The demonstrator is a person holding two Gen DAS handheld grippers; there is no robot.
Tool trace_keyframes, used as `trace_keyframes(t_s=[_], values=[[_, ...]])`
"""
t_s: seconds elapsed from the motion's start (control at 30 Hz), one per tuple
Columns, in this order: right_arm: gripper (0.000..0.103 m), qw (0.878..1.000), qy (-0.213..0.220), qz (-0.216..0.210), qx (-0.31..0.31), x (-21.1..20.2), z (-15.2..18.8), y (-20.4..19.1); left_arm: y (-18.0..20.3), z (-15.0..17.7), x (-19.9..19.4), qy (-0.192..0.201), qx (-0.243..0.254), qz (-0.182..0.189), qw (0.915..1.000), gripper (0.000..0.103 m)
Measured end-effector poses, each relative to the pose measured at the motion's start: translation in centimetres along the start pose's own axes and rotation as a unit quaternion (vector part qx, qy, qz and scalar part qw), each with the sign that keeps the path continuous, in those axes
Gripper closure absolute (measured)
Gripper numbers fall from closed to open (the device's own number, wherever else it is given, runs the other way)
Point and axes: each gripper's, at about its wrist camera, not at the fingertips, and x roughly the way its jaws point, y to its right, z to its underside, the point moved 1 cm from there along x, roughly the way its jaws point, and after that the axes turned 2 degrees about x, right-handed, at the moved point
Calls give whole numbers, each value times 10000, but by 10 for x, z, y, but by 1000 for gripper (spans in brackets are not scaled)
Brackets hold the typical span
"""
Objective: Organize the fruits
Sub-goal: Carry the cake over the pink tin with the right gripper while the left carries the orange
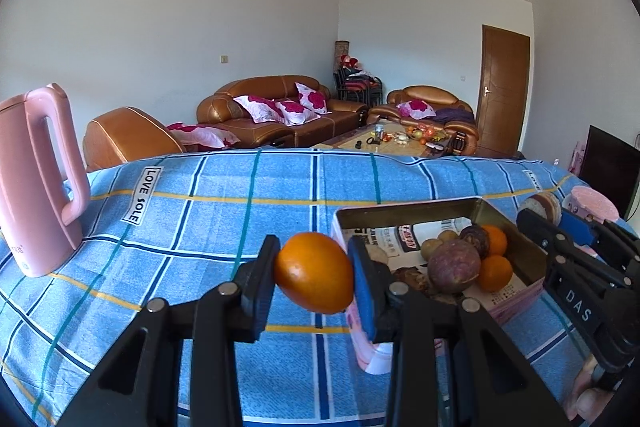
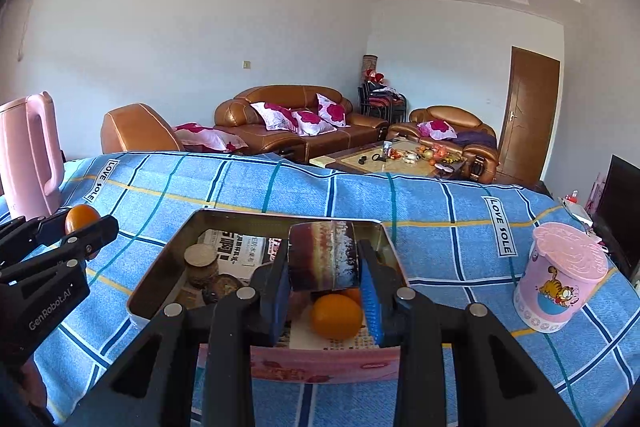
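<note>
My left gripper (image 1: 314, 269) is shut on an orange (image 1: 314, 273) and holds it above the blue checked cloth, just left of the tin box (image 1: 516, 227). In the right wrist view the same orange (image 2: 81, 218) shows at the far left. My right gripper (image 2: 324, 277) is shut on a brown, layered round cake-like piece (image 2: 323, 255) above the tin box (image 2: 160, 275). The box holds oranges (image 1: 495, 271), a purple passion fruit (image 1: 454, 265), small brown fruits and round pieces on newspaper. An orange (image 2: 337, 315) lies under the right gripper.
A pink kettle (image 1: 36, 179) stands at the left of the table. A pink cartoon cup with a lid (image 2: 560, 279) stands at the right. Behind the table are brown leather sofas (image 1: 280, 115) and a cluttered coffee table (image 1: 396, 139).
</note>
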Motion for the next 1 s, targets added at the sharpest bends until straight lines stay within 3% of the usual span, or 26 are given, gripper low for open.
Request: trace_keyframes(t_s=[0.2, 0.4, 0.7, 0.83, 1.0], values=[[70, 9998, -29, 131, 129, 4, -2, 22, 14, -3, 4, 31, -82, 650, 9978, 66], [70, 9994, -55, 257, 245, 11, -5, 37, 35, -9, 15, 25, -48, 984, 9951, 66], [70, 9981, -139, 188, 562, 21, -6, 59, 68, -23, 43, -247, 96, 882, 9957, 66], [70, 9965, -123, -34, 826, 21, -8, 66, 73, -29, 57, -397, 28, 779, 9962, 66], [70, 9968, -168, 16, 781, 24, -7, 63, 68, -27, 64, -437, -25, 710, 9965, 66]])
